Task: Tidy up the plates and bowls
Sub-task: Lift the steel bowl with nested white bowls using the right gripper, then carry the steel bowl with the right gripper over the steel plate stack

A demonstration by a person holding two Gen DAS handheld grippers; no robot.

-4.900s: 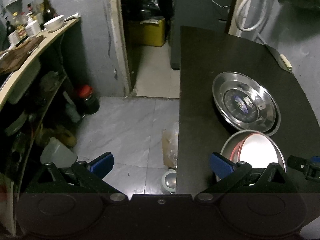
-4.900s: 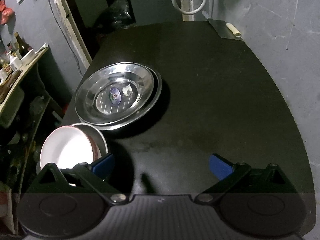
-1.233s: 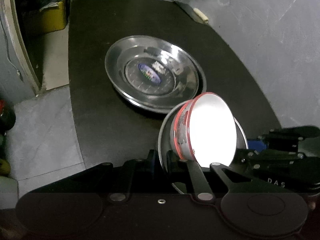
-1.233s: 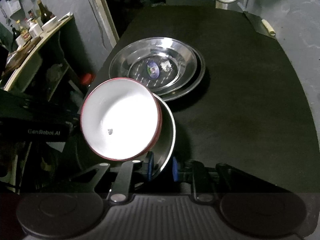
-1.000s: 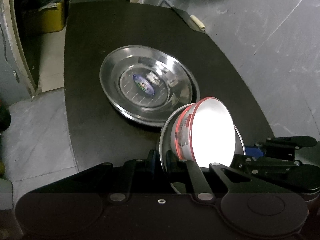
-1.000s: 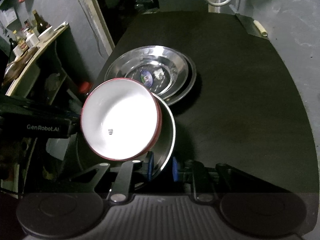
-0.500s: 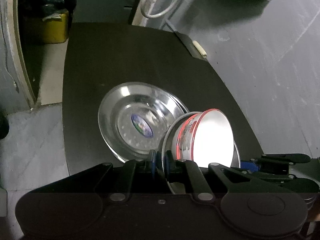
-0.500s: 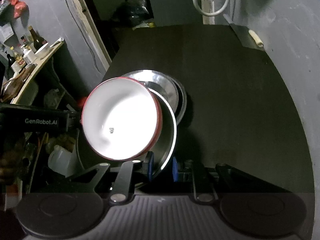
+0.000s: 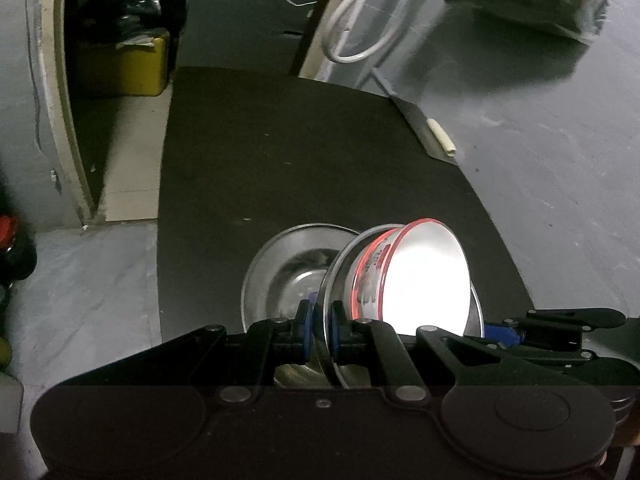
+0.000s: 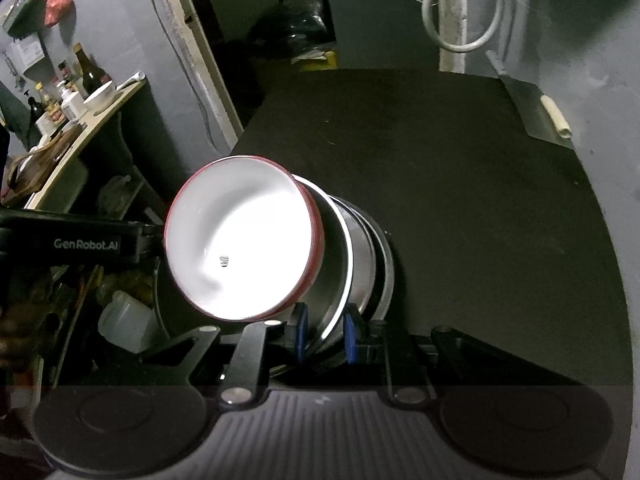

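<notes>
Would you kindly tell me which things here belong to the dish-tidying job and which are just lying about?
Part of the job:
- red-rimmed bowl
- steel bowl holding it
- steel plates on the table

Lying about:
- cleaver
- white hose
- yellow box
- bottles

A: What sits between the left gripper (image 9: 319,330) jaws?
B: The steel bowl (image 9: 334,280) rim, with the enamel bowl (image 9: 424,276) nested inside it, just right of the jaws

A: And ahead of them?
B: The stacked plates (image 9: 276,264) on the table (image 9: 280,160), left of the bowls
</notes>
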